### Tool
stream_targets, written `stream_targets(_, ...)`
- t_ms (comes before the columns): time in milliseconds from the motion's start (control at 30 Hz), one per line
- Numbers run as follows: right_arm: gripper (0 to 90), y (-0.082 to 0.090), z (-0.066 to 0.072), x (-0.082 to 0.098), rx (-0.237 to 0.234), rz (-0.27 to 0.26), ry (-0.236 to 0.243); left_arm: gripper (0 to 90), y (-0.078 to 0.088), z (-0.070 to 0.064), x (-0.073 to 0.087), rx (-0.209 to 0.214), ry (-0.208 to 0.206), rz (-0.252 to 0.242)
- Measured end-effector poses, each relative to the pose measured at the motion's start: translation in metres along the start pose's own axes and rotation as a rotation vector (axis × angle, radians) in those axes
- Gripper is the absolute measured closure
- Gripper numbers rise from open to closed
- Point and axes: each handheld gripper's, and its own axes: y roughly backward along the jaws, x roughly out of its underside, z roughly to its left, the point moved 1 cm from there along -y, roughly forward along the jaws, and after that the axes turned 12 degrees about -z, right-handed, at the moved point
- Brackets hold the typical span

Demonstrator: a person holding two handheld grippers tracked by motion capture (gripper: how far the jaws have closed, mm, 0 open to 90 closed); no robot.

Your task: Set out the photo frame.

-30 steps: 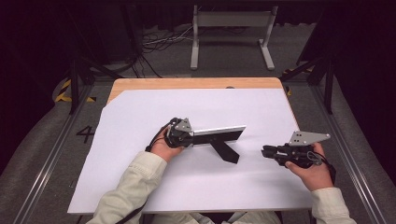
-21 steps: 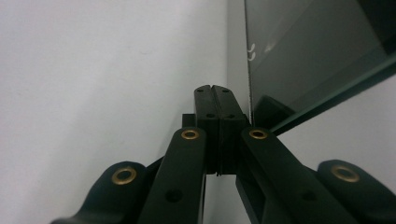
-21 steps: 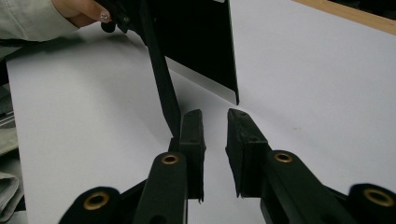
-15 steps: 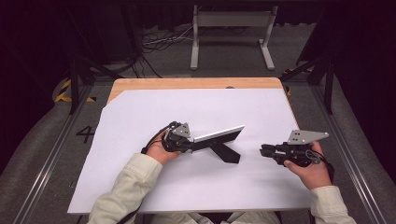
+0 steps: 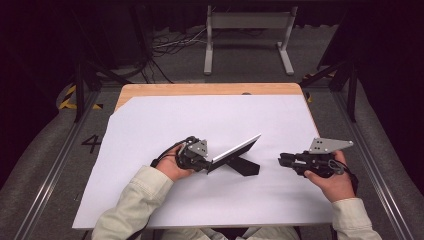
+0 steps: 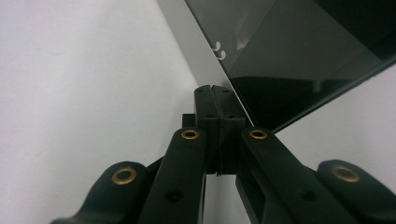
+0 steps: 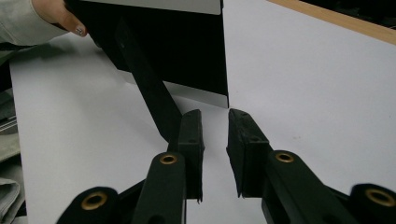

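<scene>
The picture frame [image 5: 234, 154] stands tilted at desk [image 5: 150, 125] centre, its rear stand at 4 o'clock. Left gripper [image 5: 207, 164] is clamped on its 8 o'clock corner; right gripper [image 5: 283, 159] is apart, empty. It looks light, rigid, glass-fronted, probably fragile and slippery: grip the rim.

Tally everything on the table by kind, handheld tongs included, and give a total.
Picture frame with fold-out stand: 1
White sheet covering the table: 1
Handheld tongs: 2, the left tongs shut on the frame's edge, the right tongs open and apart from it
Total: 4
</scene>
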Motion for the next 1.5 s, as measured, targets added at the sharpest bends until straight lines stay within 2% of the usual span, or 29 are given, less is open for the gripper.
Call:
stream_targets(267, 75.2, 0.0, 0.0, -0.001, 0.001, -0.004, 0.003, 90.0, 0.0, -0.009, -0.004, 0.041, -0.025, 0.03)
stream_targets(433, 75.1, 0.001, 0.0, -0.001, 0.004, -0.006, 0.004, 90.0, 0.0, -0.012, -0.005, 0.072, -0.026, 0.048)
stream_targets(533, 75.0, 0.0, 0.0, -0.001, 0.002, -0.007, 0.003, 90.0, -0.002, -0.015, -0.003, 0.116, -0.012, 0.075)
stream_targets(567, 75.0, 0.0, 0.0, -0.001, 0.002, -0.007, 0.003, 90.0, -0.002, -0.015, -0.003, 0.116, -0.012, 0.075)
stream_targets(667, 74.6, 0.0, 0.0, -0.001, 0.002, -0.007, 0.001, 90.0, -0.005, -0.019, -0.003, 0.143, -0.03, 0.09)
stream_targets(833, 74.4, 0.001, 0.0, -0.001, 0.001, -0.009, 0.0, 90.0, -0.007, -0.023, -0.004, 0.168, -0.029, 0.094)
stream_targets(1033, 74.3, 0.001, -0.001, -0.001, 0.0, -0.01, -0.001, 90.0, -0.01, -0.029, -0.007, 0.204, -0.051, 0.105)
stream_targets(1300, 74.1, 0.001, -0.001, -0.001, -0.003, -0.01, -0.007, 90.0, -0.019, -0.042, -0.015, 0.264, -0.121, 0.114)
stream_targets(1500, 74.1, 0.002, -0.001, -0.001, -0.001, -0.012, -0.005, 90.0, -0.03, -0.052, -0.021, 0.297, -0.14, 0.106)
